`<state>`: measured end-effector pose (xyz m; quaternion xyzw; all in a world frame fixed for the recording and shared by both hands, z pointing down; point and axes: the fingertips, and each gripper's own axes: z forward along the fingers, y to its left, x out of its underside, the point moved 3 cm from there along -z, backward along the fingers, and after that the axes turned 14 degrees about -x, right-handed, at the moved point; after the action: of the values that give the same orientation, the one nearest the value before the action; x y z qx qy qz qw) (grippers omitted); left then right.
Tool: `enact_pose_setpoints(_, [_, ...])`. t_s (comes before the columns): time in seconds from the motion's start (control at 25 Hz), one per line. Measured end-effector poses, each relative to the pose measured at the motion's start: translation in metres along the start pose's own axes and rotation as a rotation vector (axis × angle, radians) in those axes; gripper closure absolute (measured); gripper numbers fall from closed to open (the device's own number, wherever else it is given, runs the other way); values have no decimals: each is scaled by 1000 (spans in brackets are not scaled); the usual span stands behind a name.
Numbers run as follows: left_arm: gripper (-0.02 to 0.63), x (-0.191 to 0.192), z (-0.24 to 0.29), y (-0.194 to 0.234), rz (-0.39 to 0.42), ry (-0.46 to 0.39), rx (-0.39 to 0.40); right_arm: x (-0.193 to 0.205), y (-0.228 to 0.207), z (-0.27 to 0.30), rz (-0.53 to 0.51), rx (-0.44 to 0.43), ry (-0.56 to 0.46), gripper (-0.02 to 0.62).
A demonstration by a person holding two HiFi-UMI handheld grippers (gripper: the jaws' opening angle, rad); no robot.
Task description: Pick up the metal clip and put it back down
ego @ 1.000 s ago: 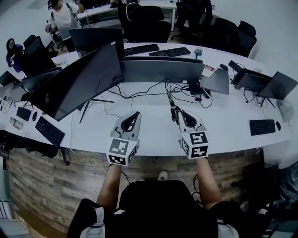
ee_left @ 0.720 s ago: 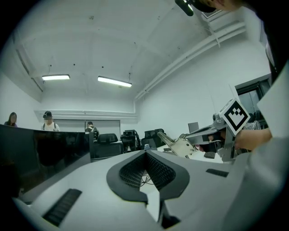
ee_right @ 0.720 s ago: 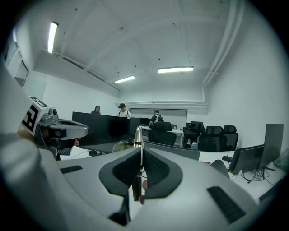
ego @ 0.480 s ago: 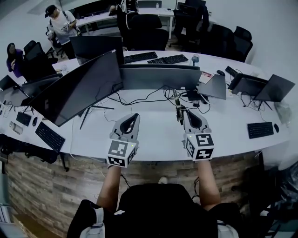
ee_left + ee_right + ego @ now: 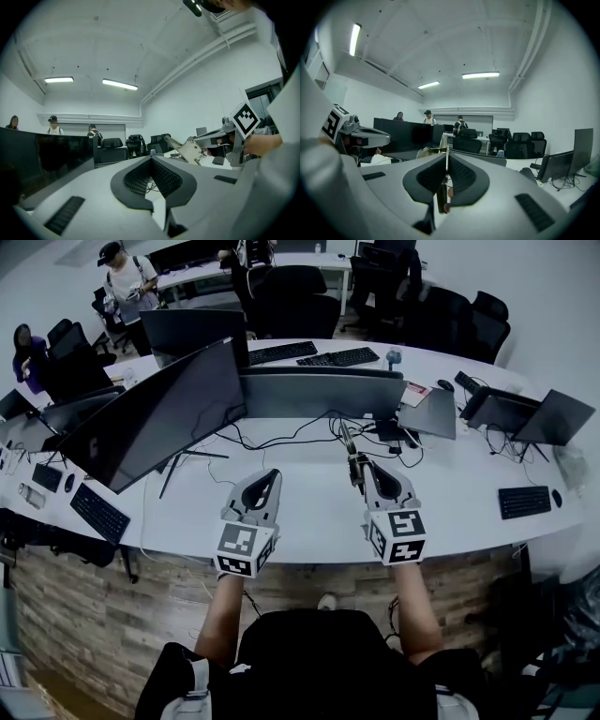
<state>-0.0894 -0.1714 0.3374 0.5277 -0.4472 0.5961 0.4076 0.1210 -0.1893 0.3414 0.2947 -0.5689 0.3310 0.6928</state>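
The right gripper (image 5: 446,161) has its jaws closed on the metal clip (image 5: 443,191), a thin strip pinched edge-on between the dark ribbed pads and running up past the fingertips. In the head view the clip sticks out from those tips toward 11 o'clock, held in the air above the white desk (image 5: 309,517) and touching nothing else. The left gripper view catches it from the side at 2 o'clock: a flat pale plate with a slim arm, raised clear of the desk top. The left gripper (image 5: 151,159) has its jaws together at the tips, with nothing between them. It sits at 9 o'clock from the right gripper, well apart from it, and both are held over the near edge of the desk. Black cables (image 5: 281,430) trail across the desk at 12 o'clock from the grippers, in front of a row of monitors. A large dark monitor (image 5: 159,413) stands at 10 o'clock, a keyboard (image 5: 525,501) lies at 3 o'clock, and a closed laptop (image 5: 434,412) rests at 1 o'clock.
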Motion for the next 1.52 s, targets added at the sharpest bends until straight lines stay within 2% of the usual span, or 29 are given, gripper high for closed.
enact_pose_setpoints(0.36, [594, 11, 3, -6, -6, 32, -7, 19, 4, 10, -17, -48, 58, 568])
enact_pose_setpoints(0.52, [594, 22, 3, -8, -15, 57, -11, 36, 11, 17, -36, -104, 118, 568])
enact_pose_setpoints(0.88, [594, 59, 4, -15, -30, 137, -19, 79, 16, 31, -62, -169, 234, 568])
enact_pose_setpoints(1.16, [594, 87, 2, -17, -82, 214, -33, 117, 26, 41, -75, -239, 351, 568])
enact_pose_setpoints(1.4, [594, 113, 0, -17, -92, 271, -44, 151, 36, 52, -129, -310, 450, 568])
enact_pose_setpoints(1.52, [594, 124, 0, -17, -106, 295, -46, 169, 41, 61, -201, -342, 508, 568])
